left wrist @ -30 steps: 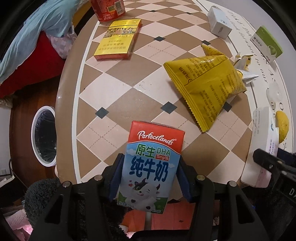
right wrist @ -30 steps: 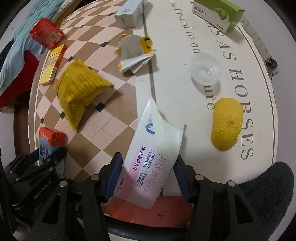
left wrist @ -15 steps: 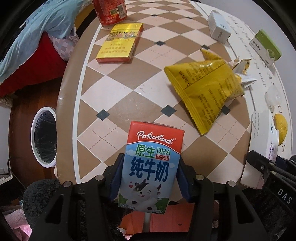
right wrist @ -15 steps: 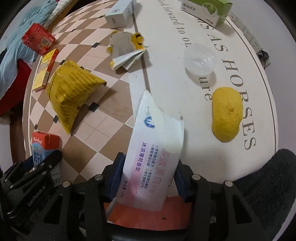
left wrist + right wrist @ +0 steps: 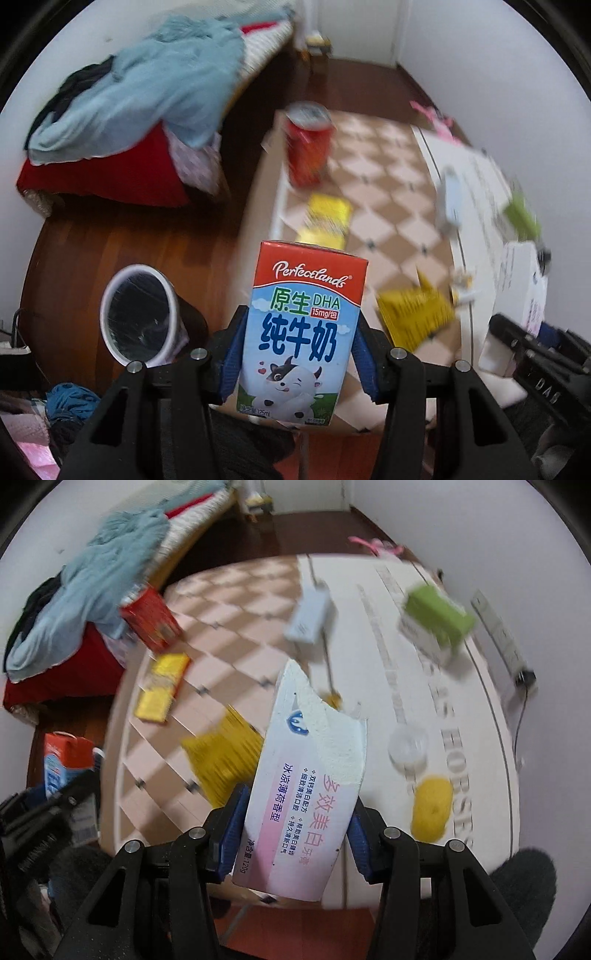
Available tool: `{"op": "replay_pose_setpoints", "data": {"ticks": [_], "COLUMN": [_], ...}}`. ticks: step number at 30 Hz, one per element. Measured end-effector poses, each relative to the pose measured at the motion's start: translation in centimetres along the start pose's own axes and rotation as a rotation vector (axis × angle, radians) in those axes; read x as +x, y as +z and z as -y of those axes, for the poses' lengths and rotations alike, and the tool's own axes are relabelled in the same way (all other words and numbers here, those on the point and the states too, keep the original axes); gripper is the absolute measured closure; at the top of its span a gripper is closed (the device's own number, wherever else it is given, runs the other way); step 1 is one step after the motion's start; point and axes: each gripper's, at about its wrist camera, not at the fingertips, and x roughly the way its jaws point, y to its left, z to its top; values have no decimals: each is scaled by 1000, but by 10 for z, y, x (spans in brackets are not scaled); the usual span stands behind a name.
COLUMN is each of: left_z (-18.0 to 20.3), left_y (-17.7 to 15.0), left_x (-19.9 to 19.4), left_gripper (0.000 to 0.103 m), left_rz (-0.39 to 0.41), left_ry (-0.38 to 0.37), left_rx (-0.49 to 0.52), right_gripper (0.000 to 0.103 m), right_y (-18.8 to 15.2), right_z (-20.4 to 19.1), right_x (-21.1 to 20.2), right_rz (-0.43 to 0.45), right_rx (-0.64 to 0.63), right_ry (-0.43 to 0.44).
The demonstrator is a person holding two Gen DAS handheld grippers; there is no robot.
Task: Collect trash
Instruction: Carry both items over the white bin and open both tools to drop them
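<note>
My left gripper (image 5: 299, 354) is shut on a red and blue milk carton (image 5: 301, 325) and holds it upright, off the table's left edge. It also shows in the right wrist view (image 5: 64, 771). A white-rimmed trash bin with a black liner (image 5: 138, 314) stands on the floor just left of the carton. My right gripper (image 5: 291, 830) is shut on a torn white and pink toothpaste box (image 5: 306, 794), lifted above the table. The box also shows at the right of the left wrist view (image 5: 524, 291).
On the checkered table (image 5: 229, 602) lie a yellow snack bag (image 5: 221, 757), a yellow flat box (image 5: 160, 686), a red can (image 5: 151, 620), a white box (image 5: 310, 616), a green box (image 5: 436, 627), a clear lid (image 5: 408, 746) and a yellow lemon-like lump (image 5: 430, 808). A bed with blue cloth (image 5: 140, 88) stands left.
Both grippers have lifted and tilted up, away from the tabletop, with their loads. The left one has swung left, so the bin now sits close beside the carton. The view is blurred by motion.
</note>
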Motion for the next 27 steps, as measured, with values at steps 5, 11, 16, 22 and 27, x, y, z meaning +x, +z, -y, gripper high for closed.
{"op": "replay_pose_setpoints", "data": {"ticks": [5, 11, 16, 22, 27], "left_z": [-53, -146, -244, -351, -403], "left_y": [23, 27, 7, -24, -40], "left_x": [-29, -27, 5, 70, 116], "left_gripper": [55, 55, 55, 55, 54], "left_rz": [80, 76, -5, -129, -198], "left_ry": [19, 54, 76, 27, -24], "left_rx": [-79, -204, -363, -568, -694], "right_gripper": [51, 51, 51, 51, 51], "right_y": [25, 53, 55, 42, 26], "right_z": [-49, -151, -255, -372, -445], "right_x": [-21, -12, 31, 113, 171], "right_rz": [56, 61, -23, -193, -305], "right_rx": [-79, -213, -316, -417, -503], "right_ry": [73, 212, 326, 400, 405]}}
